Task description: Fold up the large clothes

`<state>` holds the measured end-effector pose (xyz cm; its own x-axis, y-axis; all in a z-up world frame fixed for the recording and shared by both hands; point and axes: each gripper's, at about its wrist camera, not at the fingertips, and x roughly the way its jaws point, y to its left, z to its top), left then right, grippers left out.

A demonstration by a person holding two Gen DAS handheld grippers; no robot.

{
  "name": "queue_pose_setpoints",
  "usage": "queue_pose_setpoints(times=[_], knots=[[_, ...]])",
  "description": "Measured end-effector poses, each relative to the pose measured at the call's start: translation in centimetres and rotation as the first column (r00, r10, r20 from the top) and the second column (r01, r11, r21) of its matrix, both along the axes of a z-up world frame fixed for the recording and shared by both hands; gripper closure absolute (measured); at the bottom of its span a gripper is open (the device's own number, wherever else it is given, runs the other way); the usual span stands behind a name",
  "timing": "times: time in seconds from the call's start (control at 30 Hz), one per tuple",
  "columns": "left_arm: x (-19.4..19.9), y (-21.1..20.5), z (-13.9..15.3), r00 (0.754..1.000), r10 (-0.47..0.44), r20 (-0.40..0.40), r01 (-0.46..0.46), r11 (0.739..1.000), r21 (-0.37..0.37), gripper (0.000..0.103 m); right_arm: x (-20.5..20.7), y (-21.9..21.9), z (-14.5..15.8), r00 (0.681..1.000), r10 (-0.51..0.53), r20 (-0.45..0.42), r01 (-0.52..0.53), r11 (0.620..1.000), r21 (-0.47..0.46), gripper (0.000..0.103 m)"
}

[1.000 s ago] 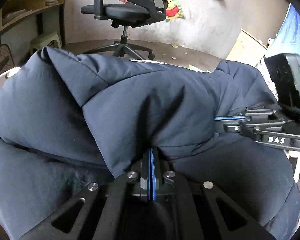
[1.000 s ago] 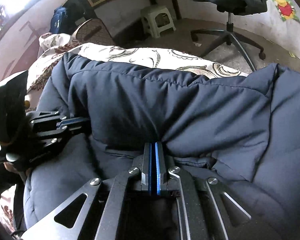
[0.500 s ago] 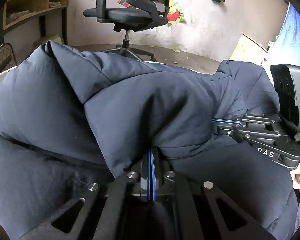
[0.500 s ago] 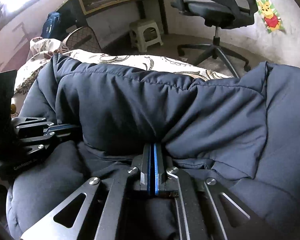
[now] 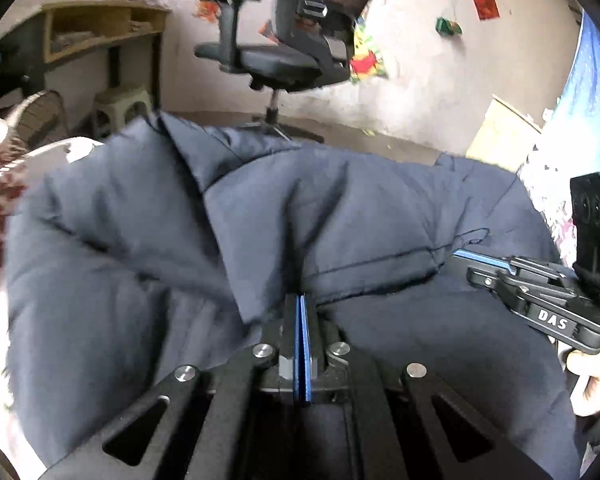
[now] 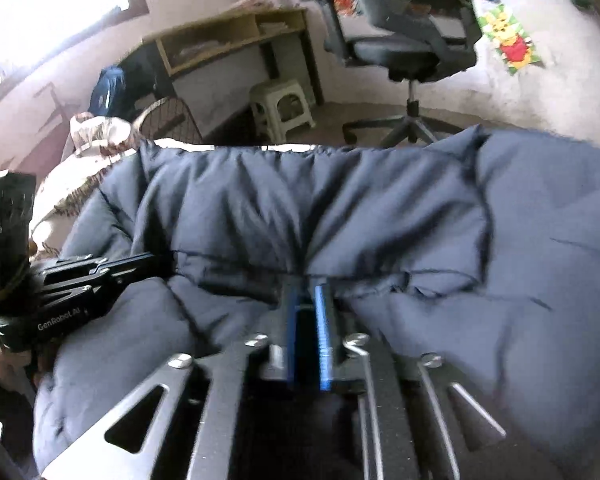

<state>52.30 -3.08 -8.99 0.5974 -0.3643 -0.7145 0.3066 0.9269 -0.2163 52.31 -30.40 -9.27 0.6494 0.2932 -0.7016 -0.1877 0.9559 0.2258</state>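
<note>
**Navy jacket half-folded on patterned bed**

Jacket point(image 5: 340, 220) lies on the bed point(image 6: 72, 196), upper layer doubled forward. Left tongs point(image 5: 302, 300) pinch its folded hem, blades together. Right tongs point(image 6: 306, 292) stand narrowly parted, at the hem's edge.

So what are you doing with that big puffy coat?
A person is folding a big navy puffer jacket on a patterned bedspread, using a gripper in each hand. The left gripper is shut on the edge of a folded-over flap. The right gripper, working the same edge further along, has its fingers slightly apart, so it seems to be letting go. The flap lies over the rest of the jacket.
</note>
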Motion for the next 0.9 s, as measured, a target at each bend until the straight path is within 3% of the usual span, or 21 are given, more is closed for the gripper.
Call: queue_pose_setpoints(times=[0.07,0.2,0.27,0.33,0.4,0.5,0.63,0.77,0.9], knots=[[-0.9,0.1,0.8,1.000,0.025,0.006,-0.025,1.000,0.000,0.098,-1.0,-0.6,1.0,0.999,-0.029,0.030,0.030,1.000,-0.008,0.053],[-2.4,-0.4,2.8,0.999,0.040,0.019,-0.041,0.999,0.036,0.096,-2.8,-1.9,3.5,0.995,-0.066,0.077,0.066,0.998,0.000,0.052],[-3.5,-0.7,4.2,0.998,0.045,0.045,-0.047,0.998,0.043,0.082,-3.9,-2.5,4.8,0.992,-0.077,0.097,0.077,0.997,0.010,0.042],[-4.6,-0.8,5.6,0.995,0.059,0.076,-0.062,0.997,0.037,0.050,-4.9,-2.8,6.0,0.989,-0.087,0.119,0.086,0.996,0.011,0.031],[-6.0,-0.7,7.3,0.989,0.087,0.121,-0.088,0.996,0.010,0.034,-6.0,-3.2,7.3,0.985,-0.099,0.144,0.100,0.995,0.001,0.030],[-7.5,-0.3,9.3,0.980,0.128,0.155,-0.126,0.992,-0.020,0.022,-7.5,-4.0,9.1,0.979,-0.118,0.167,0.119,0.993,0.005,0.028],[-9.9,0.2,11.9,0.971,0.157,0.181,-0.151,0.987,-0.046,0.012,-10.2,-4.8,11.5,0.968,-0.143,0.204,0.140,0.990,0.027,0.013],[-12.7,-0.2,14.3,0.959,0.166,0.231,-0.160,0.986,-0.045,0.000,-13.2,-5.2,13.6,0.959,-0.148,0.241,0.139,0.989,0.052,0.009],[-16.2,-0.6,16.2,0.946,0.160,0.281,-0.162,0.987,-0.018,0.000,-16.5,-5.3,15.3,0.949,-0.149,0.279,0.137,0.989,0.059,0.005]])
